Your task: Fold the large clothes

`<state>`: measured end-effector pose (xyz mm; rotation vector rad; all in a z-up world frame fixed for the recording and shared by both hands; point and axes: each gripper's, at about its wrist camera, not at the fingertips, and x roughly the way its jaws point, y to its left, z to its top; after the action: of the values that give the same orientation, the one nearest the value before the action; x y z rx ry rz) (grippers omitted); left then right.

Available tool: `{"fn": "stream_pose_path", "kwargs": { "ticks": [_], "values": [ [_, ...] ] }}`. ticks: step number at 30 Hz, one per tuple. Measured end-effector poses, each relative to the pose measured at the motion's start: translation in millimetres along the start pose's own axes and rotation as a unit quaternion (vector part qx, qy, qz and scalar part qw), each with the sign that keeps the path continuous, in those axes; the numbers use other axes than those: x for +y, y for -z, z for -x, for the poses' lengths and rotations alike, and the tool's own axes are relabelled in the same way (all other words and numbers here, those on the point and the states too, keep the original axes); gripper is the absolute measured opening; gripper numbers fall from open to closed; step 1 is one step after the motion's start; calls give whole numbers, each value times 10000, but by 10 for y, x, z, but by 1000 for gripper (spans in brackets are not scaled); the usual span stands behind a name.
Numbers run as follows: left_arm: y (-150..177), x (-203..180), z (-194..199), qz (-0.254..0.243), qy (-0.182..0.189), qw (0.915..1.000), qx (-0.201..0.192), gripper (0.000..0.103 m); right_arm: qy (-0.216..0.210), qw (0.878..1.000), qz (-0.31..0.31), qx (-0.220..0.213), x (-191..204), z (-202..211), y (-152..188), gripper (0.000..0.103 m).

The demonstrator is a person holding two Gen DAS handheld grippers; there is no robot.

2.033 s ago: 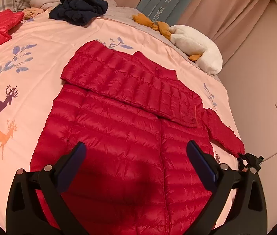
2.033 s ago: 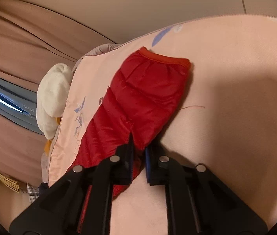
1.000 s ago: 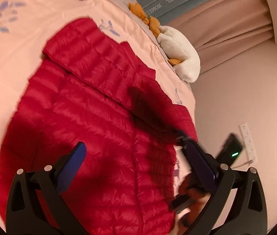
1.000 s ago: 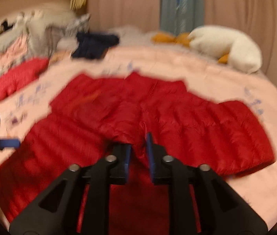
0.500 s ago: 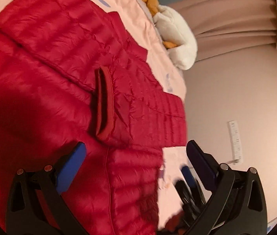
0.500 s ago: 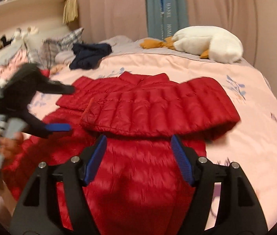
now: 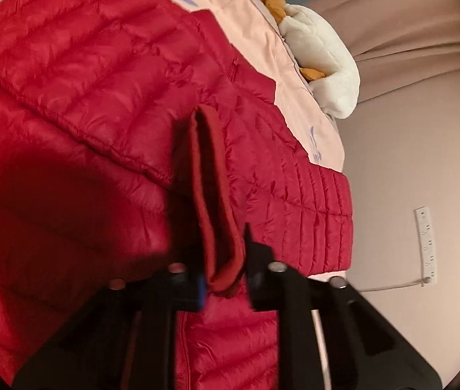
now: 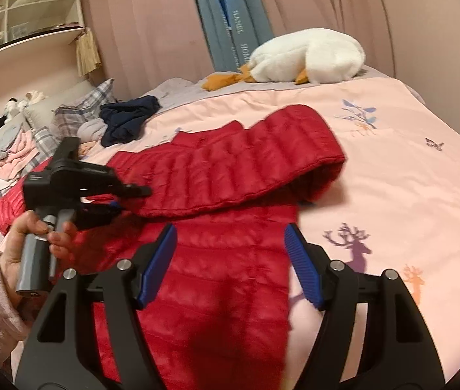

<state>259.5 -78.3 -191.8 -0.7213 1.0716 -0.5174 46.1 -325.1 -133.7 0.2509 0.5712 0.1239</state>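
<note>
Low in the left wrist view, left gripper (image 7: 223,269) closing on the red jacket's cuff (image 7: 213,195), right wrist view alone showing right gripper (image 8: 230,260) released above the jacket (image 8: 230,175), pink bed (image 8: 392,162).

Your left gripper (image 7: 223,271) blurs in its own view, so pad contact with the sleeve cuff (image 7: 216,201) is unclear. The red down jacket (image 8: 216,260) runs off the frame's bottom edge; shelf contents are too small to identify.
</note>
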Motion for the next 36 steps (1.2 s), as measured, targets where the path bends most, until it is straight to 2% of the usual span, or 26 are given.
{"fn": "stream_pose_path", "kwargs": {
  "ticks": [3, 6, 10, 14, 17, 19, 24, 28, 31, 32, 36],
  "values": [
    [-72, -226, 160, -450, -178, 9984, -285, 12, -30, 9997, -226, 105, -164, -45, -21, 70],
    [-240, -498, 446, -827, -147, 9938, -724, 11, -32, 9989, -425, 177, -285, -105, -45, 68],
    [-493, -756, 874, -1239, -283, 9831, -1315, 11, -60, 9980, -605, 143, -371, -119, -74, 67],
    [-629, -732, 1128, -1313, -522, 9771, -1594, 11, -52, 9982, -569, 166, -353, -141, -87, 66],
    [-693, -480, 1254, -1128, -742, 9762, -1698, 11, -14, 9984, -512, 224, -332, -170, -120, 64],
    [-738, -289, 1223, -977, -905, 9771, -1659, 11, 3, 9987, -461, 227, -323, -182, -162, 64],
    [-769, 267, 969, -653, -1491, 9790, -1230, 11, 55, 9984, -392, 404, -340, -358, -305, 61],
    [-767, 522, 768, -694, -1938, 9745, -898, 12, 124, 9976, -287, 616, -343, -627, -478, 55],
    [-754, 590, 688, -889, -2151, 9694, -776, 20, 201, 9968, -255, 735, -352, -849, -653, 54],
    [-753, 596, 697, -990, -2245, 9662, -789, 28, 215, 9965, -240, 766, -348, -923, -717, 54],
    [-798, 586, 837, -1258, -2451, 9575, -857, 46, 279, 9962, -81, 826, -298, -1129, -914, 54]
  ]
}}
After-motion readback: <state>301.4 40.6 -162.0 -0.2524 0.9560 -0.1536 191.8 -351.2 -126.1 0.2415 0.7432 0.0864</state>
